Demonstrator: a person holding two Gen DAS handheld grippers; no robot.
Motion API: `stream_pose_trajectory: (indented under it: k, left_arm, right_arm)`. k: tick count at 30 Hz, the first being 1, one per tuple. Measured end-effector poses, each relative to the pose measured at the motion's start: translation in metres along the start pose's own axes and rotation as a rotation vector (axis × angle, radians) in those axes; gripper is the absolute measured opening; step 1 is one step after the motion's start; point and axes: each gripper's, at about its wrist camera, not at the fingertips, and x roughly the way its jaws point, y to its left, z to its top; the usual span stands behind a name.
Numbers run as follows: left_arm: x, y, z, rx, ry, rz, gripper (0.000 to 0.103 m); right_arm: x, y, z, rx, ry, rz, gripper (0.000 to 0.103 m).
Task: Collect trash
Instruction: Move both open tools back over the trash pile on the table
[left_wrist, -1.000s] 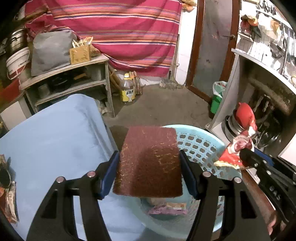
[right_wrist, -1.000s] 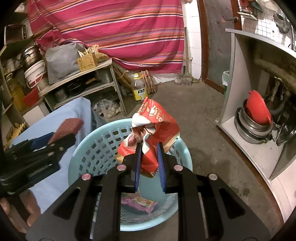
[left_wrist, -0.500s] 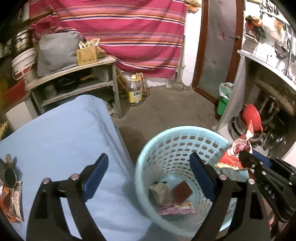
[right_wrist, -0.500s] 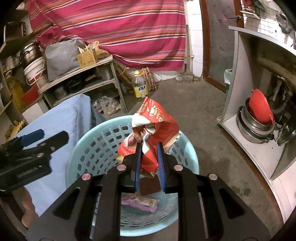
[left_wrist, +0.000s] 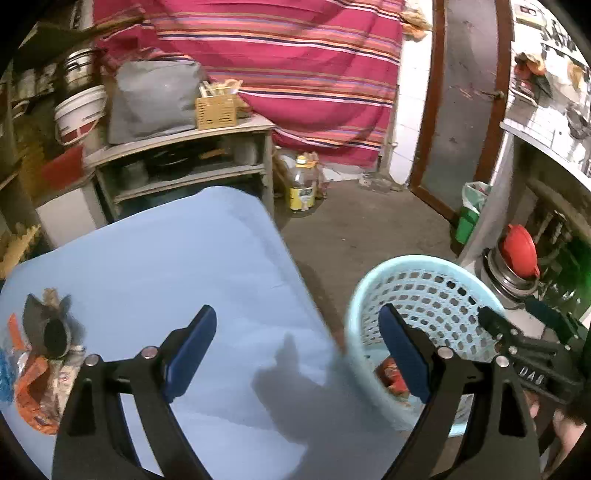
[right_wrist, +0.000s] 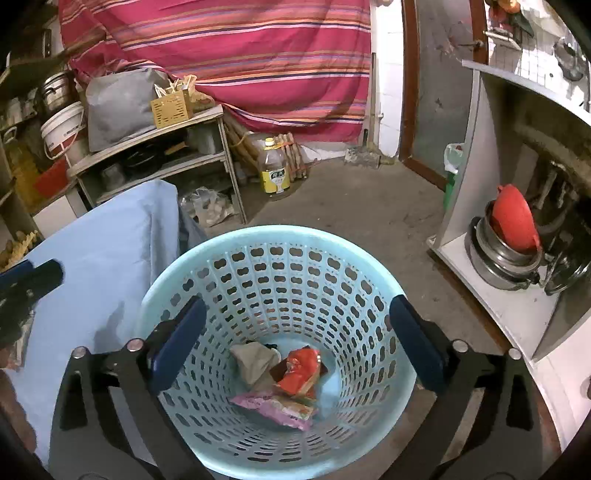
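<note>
Right gripper (right_wrist: 295, 339): fingers wide, empty, over the basket (right_wrist: 221, 251). Red wrapper (right_wrist: 299, 371) lies on basket bottom between the fingers, with a pink packet (right_wrist: 275, 406) and grey wad (right_wrist: 253, 360). Left gripper (left_wrist: 295, 354): fingers wide, empty, above counter (left_wrist: 166, 258); more wrappers (left_wrist: 35, 384) at its left edge.

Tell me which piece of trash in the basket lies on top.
The red snack wrapper lies on top in the blue basket: it overlaps the pink wrapper in front and sits beside the crumpled beige scrap.

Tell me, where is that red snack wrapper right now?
In the right wrist view the red snack wrapper lies at the bottom of the blue basket, between a beige wad and a pink packet.
</note>
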Motion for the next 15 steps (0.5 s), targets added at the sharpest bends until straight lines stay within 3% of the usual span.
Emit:
stream_pose_trajectory:
  k: [7, 15]
  left_arm:
    - [-0.034, 0.064, -0.017, -0.04, -0.023, 0.062, 0.089]
    - [-0.088, 0.169, -0.053, -0.074, -0.052, 0.213, 0.095]
  right_arm:
    - [-0.015, 0.044, 0.002, -0.006, -0.035, 0.047, 0.099]
    - [-0.03, 0.152, -0.006, -0.13, -0.078, 0.191, 0.099]
